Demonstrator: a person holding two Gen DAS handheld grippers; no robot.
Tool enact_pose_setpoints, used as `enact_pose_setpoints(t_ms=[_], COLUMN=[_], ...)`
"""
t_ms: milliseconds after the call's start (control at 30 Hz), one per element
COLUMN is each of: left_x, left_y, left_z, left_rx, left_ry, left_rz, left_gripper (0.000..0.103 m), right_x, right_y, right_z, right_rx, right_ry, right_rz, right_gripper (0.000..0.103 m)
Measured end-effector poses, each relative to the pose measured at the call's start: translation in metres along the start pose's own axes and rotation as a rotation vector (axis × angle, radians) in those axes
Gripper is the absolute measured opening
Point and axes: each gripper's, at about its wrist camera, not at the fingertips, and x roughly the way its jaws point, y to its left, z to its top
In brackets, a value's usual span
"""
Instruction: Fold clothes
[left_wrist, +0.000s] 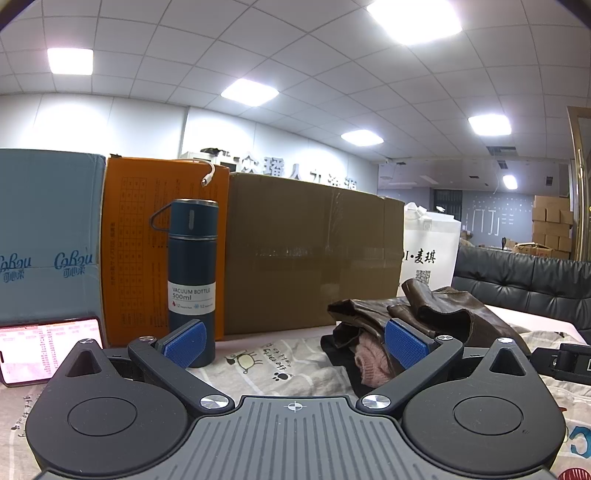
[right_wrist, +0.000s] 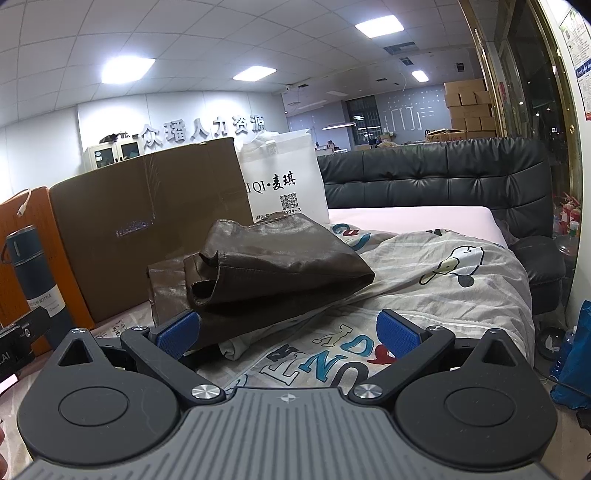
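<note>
Two grippers in view, both with jaws spread wide and nothing between the blue pads. Left gripper (left_wrist: 295, 345) sits low over the printed bedsheet (left_wrist: 284, 365). Ahead of its right finger lies the brown leather jacket (left_wrist: 436, 314), bunched in a heap; a pink knit garment (left_wrist: 369, 360) and a dark one (left_wrist: 334, 349) show beneath its near edge, partly hidden behind that finger, so I cannot tell how they are laid. Ahead of the left finger stands a dark blue vacuum bottle (left_wrist: 192, 266), its base hidden by the pad. Beyond it: an orange box (left_wrist: 136, 251), a large cardboard box (left_wrist: 314, 251), a blue carton (left_wrist: 48, 236) cut off at the frame's left edge. A lit phone (left_wrist: 44, 347) lies to the far left, partly covered by the gripper body. A white paper bag (left_wrist: 428, 251) stands behind the jacket.

Right gripper (right_wrist: 290, 332) rests over the same sheet (right_wrist: 424, 280). The jacket (right_wrist: 273, 262) is just ahead and left, its lower edge hidden behind the left finger; contact cannot be judged. A black headboard (right_wrist: 436, 173) lies beyond. The blue object (right_wrist: 576, 362) at far right is cut off, unidentifiable.
</note>
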Motion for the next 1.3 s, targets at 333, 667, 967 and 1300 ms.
enact_pose_setpoints(t_ms=[333, 667, 967, 1300], left_x=[0.001, 0.004, 0.009, 0.013], left_y=[-0.001, -0.002, -0.003, -0.003], left_z=[0.000, -0.002, -0.007, -0.014], left_rx=[0.008, 0.022, 0.023, 0.009], left_ry=[0.009, 0.031, 0.062, 0.085], left_rz=[0.006, 0.027, -0.018, -0.069], left_gripper=[0.103, 0.103, 0.103, 0.103], right_x=[0.002, 0.003, 0.008, 0.017], right_y=[-0.001, -0.001, 0.003, 0.018], right_z=[-0.001, -0.004, -0.008, -0.017], right_rx=[-0.001, -0.001, -0.008, -0.057], right_ry=[0.003, 0.008, -0.010, -0.050], right_rz=[-0.008, -0.012, -0.014, -0.006], right_gripper=[0.103, 0.103, 0.103, 0.103])
